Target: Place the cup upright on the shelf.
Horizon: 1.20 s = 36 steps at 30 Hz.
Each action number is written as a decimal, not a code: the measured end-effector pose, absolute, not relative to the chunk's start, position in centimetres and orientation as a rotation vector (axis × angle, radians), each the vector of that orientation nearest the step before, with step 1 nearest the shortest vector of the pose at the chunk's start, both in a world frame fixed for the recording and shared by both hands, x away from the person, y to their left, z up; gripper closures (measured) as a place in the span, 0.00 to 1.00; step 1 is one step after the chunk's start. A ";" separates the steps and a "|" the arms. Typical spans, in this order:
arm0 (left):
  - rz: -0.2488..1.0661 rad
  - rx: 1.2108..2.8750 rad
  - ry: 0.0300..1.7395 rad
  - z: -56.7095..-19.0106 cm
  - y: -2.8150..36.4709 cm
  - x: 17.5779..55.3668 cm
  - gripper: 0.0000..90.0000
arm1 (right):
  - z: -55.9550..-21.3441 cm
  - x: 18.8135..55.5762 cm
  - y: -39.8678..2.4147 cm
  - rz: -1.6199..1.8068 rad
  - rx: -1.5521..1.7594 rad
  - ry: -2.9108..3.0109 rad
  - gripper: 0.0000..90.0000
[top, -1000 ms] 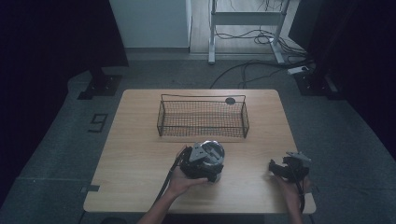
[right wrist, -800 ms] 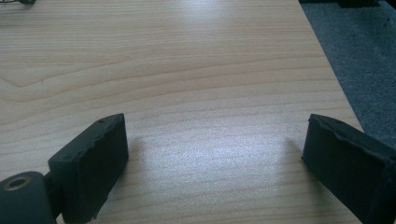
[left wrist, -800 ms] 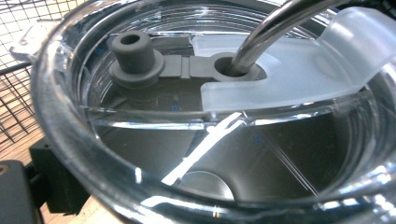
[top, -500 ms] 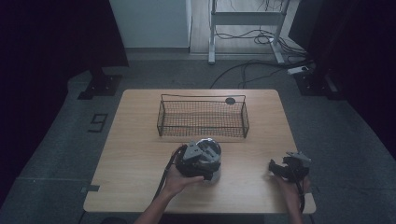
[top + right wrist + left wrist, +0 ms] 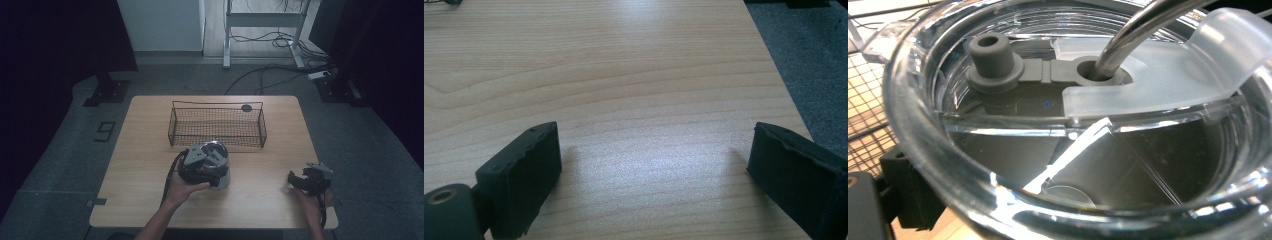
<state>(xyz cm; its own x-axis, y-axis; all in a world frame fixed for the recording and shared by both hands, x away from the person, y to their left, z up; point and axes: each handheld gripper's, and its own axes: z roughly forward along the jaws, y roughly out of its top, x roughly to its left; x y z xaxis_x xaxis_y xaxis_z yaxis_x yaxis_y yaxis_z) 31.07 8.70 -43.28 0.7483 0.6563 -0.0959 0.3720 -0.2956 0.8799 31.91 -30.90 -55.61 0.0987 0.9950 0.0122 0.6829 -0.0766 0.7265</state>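
Your left claw (image 5: 212, 167) sat around clear-lidded tumbler (image 5: 218, 165) at counter (image 5: 140, 150) centre, just before wire basket (image 5: 217, 125), grip state untellable; right claw (image 5: 654, 170) was spread, unloaded, near counter's right edge; floor mark (image 5: 105, 131) read "9".

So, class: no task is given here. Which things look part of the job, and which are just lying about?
Likely in the job:
- tumbler with clear lid and metal straw
- left gripper
- wire basket

Probably lying about:
- right gripper, open, over the table
- floor cables
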 end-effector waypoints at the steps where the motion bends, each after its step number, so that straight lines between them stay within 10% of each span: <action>1: 0.346 1.918 0.786 -43.3 8.7 31.1 0.05 | -55.6 31.9 -30.9 0.720 1.821 1.641 0.08; 36: 0.411 1.859 0.864 -40.8 11.8 33.3 0.05 | -55.6 31.9 -30.9 0.719 1.826 1.634 0.08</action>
